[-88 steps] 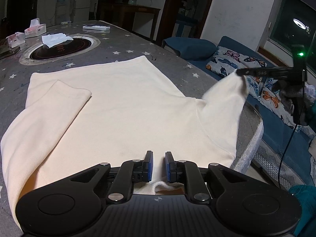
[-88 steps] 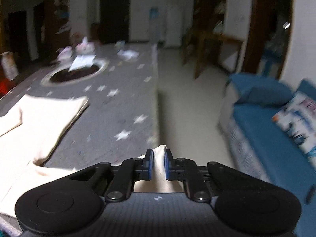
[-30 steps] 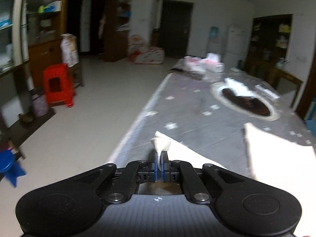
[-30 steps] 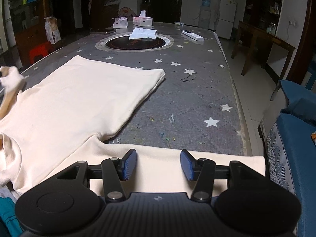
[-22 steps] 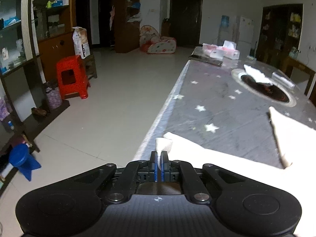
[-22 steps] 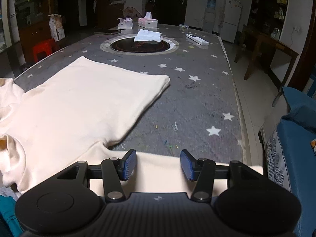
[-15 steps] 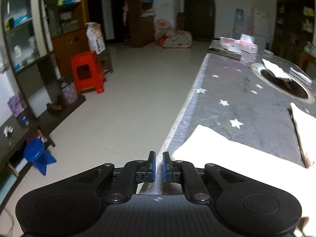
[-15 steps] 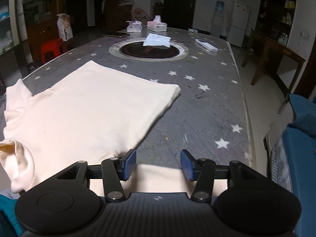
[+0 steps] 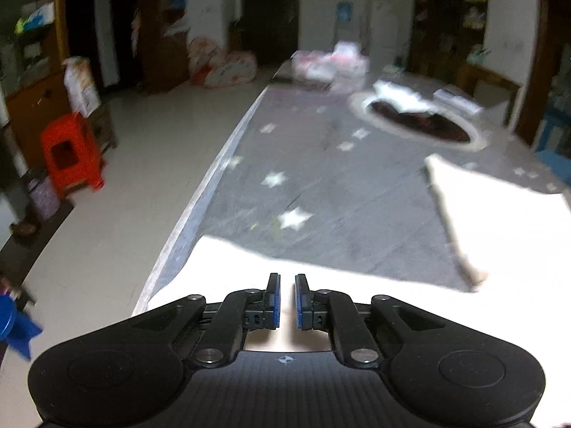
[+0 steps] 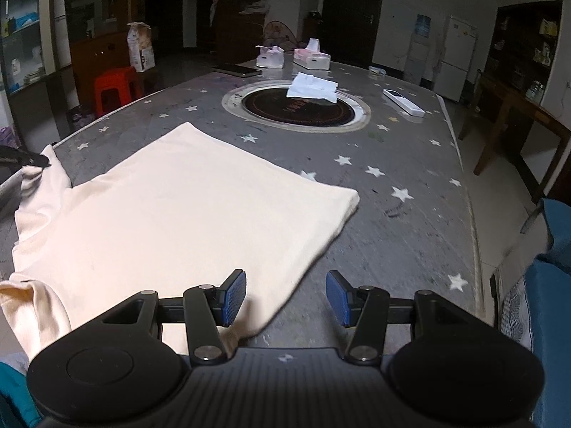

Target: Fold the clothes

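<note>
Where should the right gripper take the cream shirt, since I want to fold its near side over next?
Probably the near right sleeve edge of the cream shirt, just below the open right gripper. Come straight down from above the table: the cloth lies flat there, so one finger must slide under the free edge.

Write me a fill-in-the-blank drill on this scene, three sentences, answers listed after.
1. The cream shirt lies spread on a grey table printed with white ____.
2. The right tongs stand wide ____, gripping nothing.
3. The plastic stool on the floor beside the table is ____.

Answers: stars; open; red
</note>
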